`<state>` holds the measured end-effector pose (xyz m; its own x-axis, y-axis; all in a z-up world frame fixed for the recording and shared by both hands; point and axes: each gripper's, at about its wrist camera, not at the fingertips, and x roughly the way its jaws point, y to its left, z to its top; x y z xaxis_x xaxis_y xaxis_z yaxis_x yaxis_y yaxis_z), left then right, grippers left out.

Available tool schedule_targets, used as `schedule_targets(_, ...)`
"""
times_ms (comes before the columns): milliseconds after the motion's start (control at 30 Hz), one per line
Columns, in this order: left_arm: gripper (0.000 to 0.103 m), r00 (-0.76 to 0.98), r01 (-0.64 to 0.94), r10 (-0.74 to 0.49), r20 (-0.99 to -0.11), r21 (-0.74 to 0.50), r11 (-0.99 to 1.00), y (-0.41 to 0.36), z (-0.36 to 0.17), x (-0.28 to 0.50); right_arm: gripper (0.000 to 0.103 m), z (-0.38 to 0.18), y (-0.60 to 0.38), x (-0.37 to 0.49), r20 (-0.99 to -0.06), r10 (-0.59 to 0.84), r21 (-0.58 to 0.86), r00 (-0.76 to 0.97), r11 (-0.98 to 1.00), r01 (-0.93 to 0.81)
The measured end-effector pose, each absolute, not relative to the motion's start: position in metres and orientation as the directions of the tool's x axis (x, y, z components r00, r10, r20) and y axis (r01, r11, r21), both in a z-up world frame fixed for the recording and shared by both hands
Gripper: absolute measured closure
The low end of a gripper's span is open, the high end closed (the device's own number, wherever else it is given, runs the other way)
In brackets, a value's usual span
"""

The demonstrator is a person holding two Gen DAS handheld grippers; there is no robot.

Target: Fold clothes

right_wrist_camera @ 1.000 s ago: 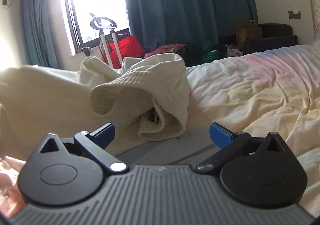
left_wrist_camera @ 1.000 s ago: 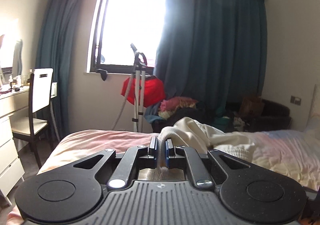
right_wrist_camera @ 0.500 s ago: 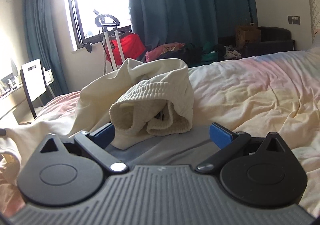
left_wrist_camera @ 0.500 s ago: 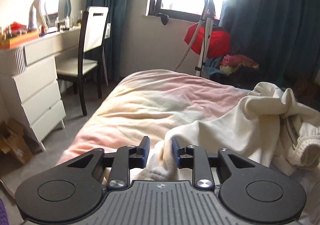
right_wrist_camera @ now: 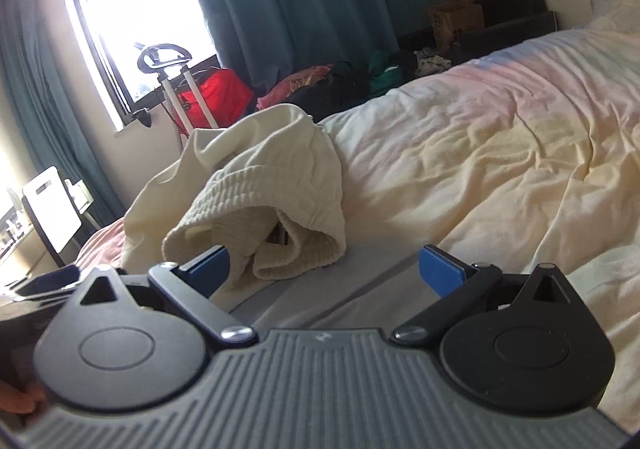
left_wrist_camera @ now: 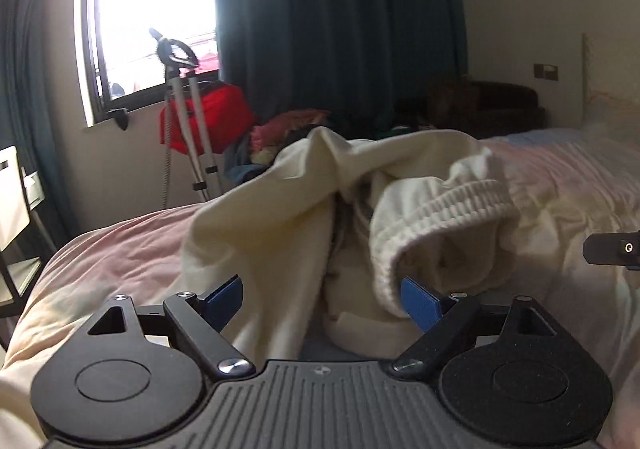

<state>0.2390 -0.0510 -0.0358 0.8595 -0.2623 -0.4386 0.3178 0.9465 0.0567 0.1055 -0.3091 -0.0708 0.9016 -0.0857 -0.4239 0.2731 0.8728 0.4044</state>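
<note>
A cream garment (left_wrist_camera: 288, 217) with a ribbed elastic waistband (left_wrist_camera: 436, 217) lies crumpled on the bed. My left gripper (left_wrist_camera: 322, 299) is open; the cloth lies between its blue pads, not pinched. In the right wrist view the garment (right_wrist_camera: 280, 185) is bunched just ahead and left of my right gripper (right_wrist_camera: 334, 269), which is open and empty, with its left pad (right_wrist_camera: 210, 267) beside the ribbed waistband (right_wrist_camera: 248, 233). A grey strip of cloth (right_wrist_camera: 320, 297) lies under the right gripper. The right gripper's edge (left_wrist_camera: 612, 247) shows at the right of the left wrist view.
The bed (right_wrist_camera: 500, 153) has a rumpled pink and cream cover. Beyond it stand a garment steamer (left_wrist_camera: 188, 121), a red bag (left_wrist_camera: 224, 117), a clothes pile (right_wrist_camera: 332, 81), dark teal curtains (left_wrist_camera: 340, 29) and a bright window. A white chair (right_wrist_camera: 52, 213) stands at the left.
My left gripper has opened and let go of the cream garment, which it held pinched before, and has swung to face the pile. The right gripper stays open and has moved closer to the waistband.
</note>
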Motion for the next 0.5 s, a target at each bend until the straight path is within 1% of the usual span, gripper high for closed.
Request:
schedule_targets(33, 0.019, 0.855, 0.318, -0.270, -0.443, 0.035, 0.948, -0.057, -0.039, 0.246, 0.000, -0.075, -0.314, 0.107, -0.431, -0.090, 0.413, 0.898, 0.865, 0.285)
schedule_targets(67, 0.025, 0.850, 0.317, -0.278, -0.447, 0.014, 0.948, -0.063, -0.043, 0.252, 0.000, -0.077, -0.319, 0.108, -0.437, -0.089, 0.428, 0.895, 0.855, 0.294)
schedule_targets(100, 0.028, 0.846, 0.316, -0.286, -0.451, -0.008, 0.949, -0.068, -0.047, 0.259, 0.000, -0.080, -0.324, 0.109, -0.443, -0.088, 0.442, 0.892, 0.844, 0.303)
schedule_targets(133, 0.034, 0.841, 0.315, -0.294, -0.454, -0.029, 0.949, -0.074, -0.050, 0.266, 0.000, -0.082, -0.329, 0.110, -0.449, -0.087, 0.456, 0.889, 0.834, 0.312)
schedule_targets(200, 0.060, 0.832, 0.313, -0.310, -0.461, -0.072, 0.947, -0.086, -0.057, 0.279, 0.000, -0.086, -0.336, 0.109, -0.435, -0.091, 0.487, 0.896, 0.813, 0.319)
schedule_targets(233, 0.090, 0.827, 0.311, -0.318, -0.464, -0.093, 0.946, -0.092, -0.061, 0.286, 0.000, -0.089, -0.337, 0.111, -0.434, -0.094, 0.487, 0.896, 0.813, 0.320)
schedule_targets(267, 0.094, 0.822, 0.309, -0.326, -0.467, -0.115, 0.944, -0.098, -0.064, 0.293, 0.000, -0.091, -0.339, 0.113, -0.433, -0.096, 0.486, 0.896, 0.812, 0.322)
schedule_targets(300, 0.094, 0.817, 0.307, -0.334, -0.469, -0.136, 0.942, -0.103, -0.068, 0.299, 0.000, -0.095, -0.338, 0.116, -0.448, -0.093, 0.480, 0.889, 0.814, 0.327)
schedule_targets(367, 0.095, 0.834, 0.318, -0.344, -0.431, -0.132, 0.939, -0.097, -0.051, 0.273, 0.000, -0.102, -0.339, 0.123, -0.472, -0.056, 0.496, 0.880, 0.808, 0.317)
schedule_targets(433, 0.095, 0.852, 0.330, -0.352, -0.387, -0.123, 0.936, -0.089, -0.032, 0.242, 0.000, -0.108, -0.341, 0.124, -0.468, -0.012, 0.543, 0.884, 0.785, 0.299)
schedule_targets(500, 0.095, 0.868, 0.342, -0.360, -0.342, -0.113, 0.933, -0.081, -0.012, 0.211, 0.000, -0.107, -0.337, 0.123, -0.454, -0.007, 0.545, 0.891, 0.789, 0.284)
